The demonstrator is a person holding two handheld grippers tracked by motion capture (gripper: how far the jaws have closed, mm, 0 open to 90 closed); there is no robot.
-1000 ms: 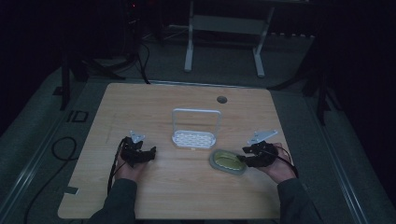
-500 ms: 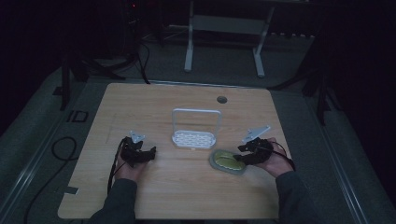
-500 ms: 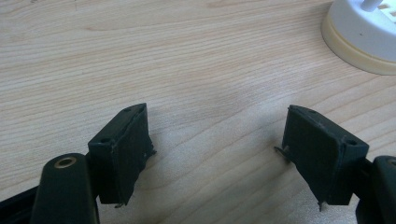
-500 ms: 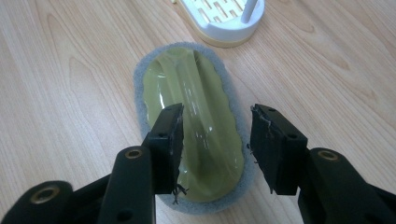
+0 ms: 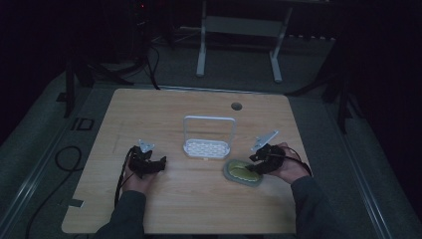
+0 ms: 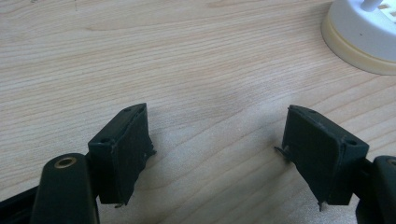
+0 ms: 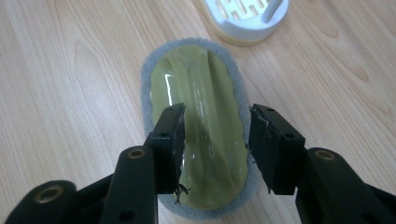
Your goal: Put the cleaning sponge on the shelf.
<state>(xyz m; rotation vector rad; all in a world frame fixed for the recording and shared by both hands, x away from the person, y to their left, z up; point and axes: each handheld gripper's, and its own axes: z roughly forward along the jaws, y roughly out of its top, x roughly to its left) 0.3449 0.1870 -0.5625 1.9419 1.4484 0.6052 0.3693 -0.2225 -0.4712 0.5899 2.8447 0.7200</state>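
Note:
An oval scrubber point(image 5: 240, 172) with a glossy olive-green top and a grey felt rim lies flat on the wooden table point(image 5: 199, 204), right of centre. My right gripper point(image 5: 252, 162) is directly over its near end. In the right gripper view, that gripper point(image 7: 215, 126) is open, its jaws straddling the raised green ridge of the scrubber point(image 7: 205, 93) with a small gap on each side. My left gripper point(image 5: 158, 165) rests low at the left, wide open over bare wood point(image 6: 217, 140) with nothing between its jaws.
A white slotted holder point(image 5: 208, 147) with a tall hoop handle stands at the table's centre, just behind the scrubber. Its cream-edged base shows as holder point(image 7: 245, 16) and holder point(image 6: 359, 32). A round cable hole point(image 5: 236, 106) sits near the far edge.
My right gripper has moved left from beside the scrubber until its jaws sit over the scrubber's near end. The left gripper has stayed in place.

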